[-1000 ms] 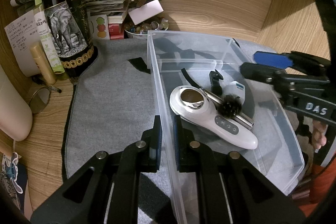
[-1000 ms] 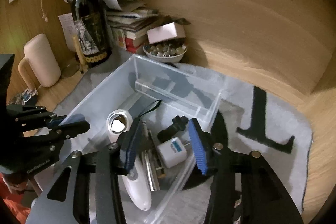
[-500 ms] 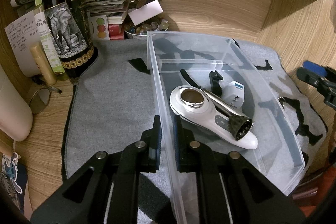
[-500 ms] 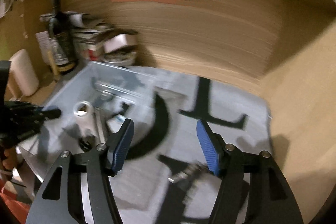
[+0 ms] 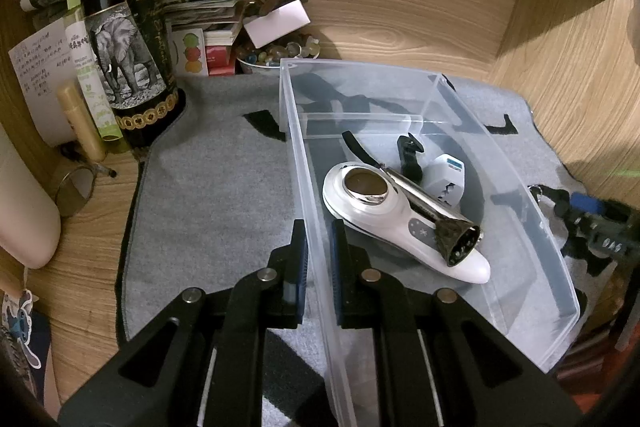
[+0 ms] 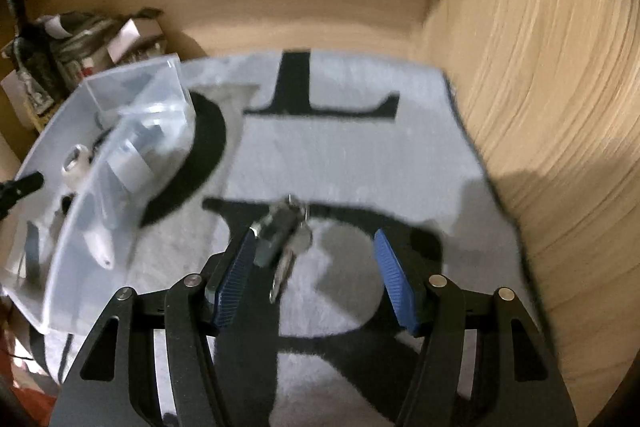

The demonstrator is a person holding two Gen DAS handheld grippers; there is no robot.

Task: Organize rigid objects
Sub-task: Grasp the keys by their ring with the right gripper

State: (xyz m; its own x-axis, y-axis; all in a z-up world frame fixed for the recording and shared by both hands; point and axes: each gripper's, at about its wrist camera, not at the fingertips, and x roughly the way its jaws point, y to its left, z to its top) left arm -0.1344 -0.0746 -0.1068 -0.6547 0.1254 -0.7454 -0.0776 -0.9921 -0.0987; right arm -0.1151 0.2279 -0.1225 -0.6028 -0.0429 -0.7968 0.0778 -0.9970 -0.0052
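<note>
A clear plastic bin (image 5: 520,195) stands on a grey mat (image 5: 216,187). In it lie a white handheld device (image 5: 384,215), a metal tool with a flared end (image 5: 440,215), a white plug adapter (image 5: 448,175) and a black clip (image 5: 408,155). My left gripper (image 5: 318,267) is shut on the bin's left wall. My right gripper (image 6: 314,267) is open, low over the mat to the right of the bin (image 6: 120,147). A bunch of keys with a dark fob (image 6: 284,235) lies between its fingers, near the left one. The right gripper also shows in the left wrist view (image 5: 588,215).
A dark wine bottle (image 5: 128,39) stands at the back left, with a small tube (image 5: 80,123), papers, books and a bowl of stones (image 5: 276,55) around it. Wooden walls close in the back and the right (image 6: 540,107). A cream mug (image 5: 24,219) stands at far left.
My right gripper has left the bin, swung right and come down over the keys on the mat. The left gripper and the bin have not moved.
</note>
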